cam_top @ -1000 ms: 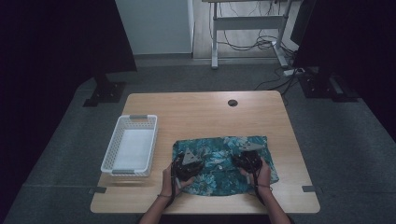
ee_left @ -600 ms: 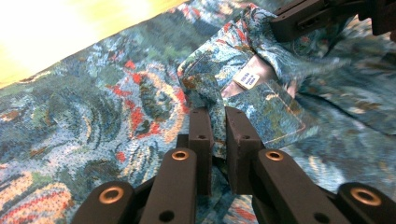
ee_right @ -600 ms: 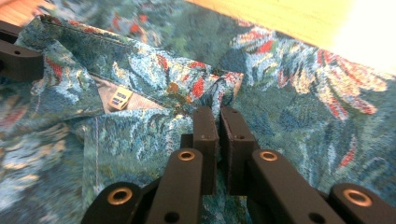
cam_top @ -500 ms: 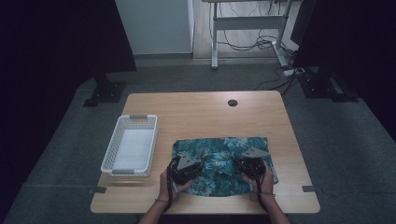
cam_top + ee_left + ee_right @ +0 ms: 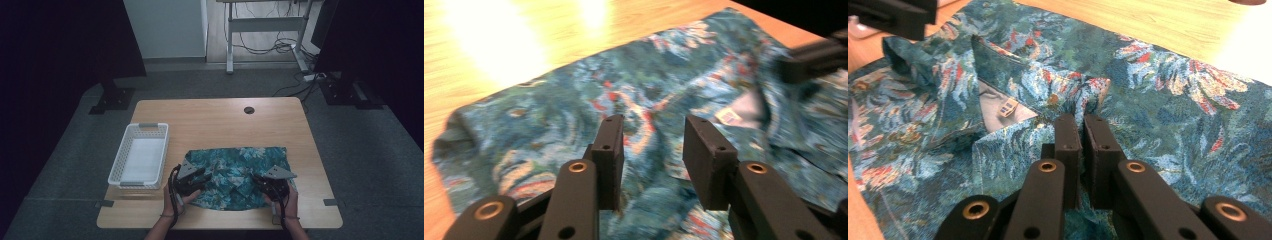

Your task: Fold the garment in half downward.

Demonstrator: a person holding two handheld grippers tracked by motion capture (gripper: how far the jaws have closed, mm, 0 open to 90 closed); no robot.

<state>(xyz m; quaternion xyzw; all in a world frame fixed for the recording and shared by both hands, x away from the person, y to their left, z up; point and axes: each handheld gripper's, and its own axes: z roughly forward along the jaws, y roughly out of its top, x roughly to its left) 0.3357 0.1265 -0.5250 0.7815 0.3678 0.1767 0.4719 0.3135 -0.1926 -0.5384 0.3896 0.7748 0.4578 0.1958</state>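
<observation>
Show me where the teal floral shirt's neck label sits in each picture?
High view: too small to tell; the teal floral shirt lies at the table's near edge.
Left gripper view: white neck label, right of centre.
Right gripper view: label, left of centre.
Shared landmark: the grey collar lining around it.

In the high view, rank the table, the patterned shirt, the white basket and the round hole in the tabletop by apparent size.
1. Table
2. Patterned shirt
3. White basket, clearly smaller than the shirt
4. Round hole, by far the smallest
All rest on the same tabletop, so nearness to the camera hardly skews this order.
</observation>
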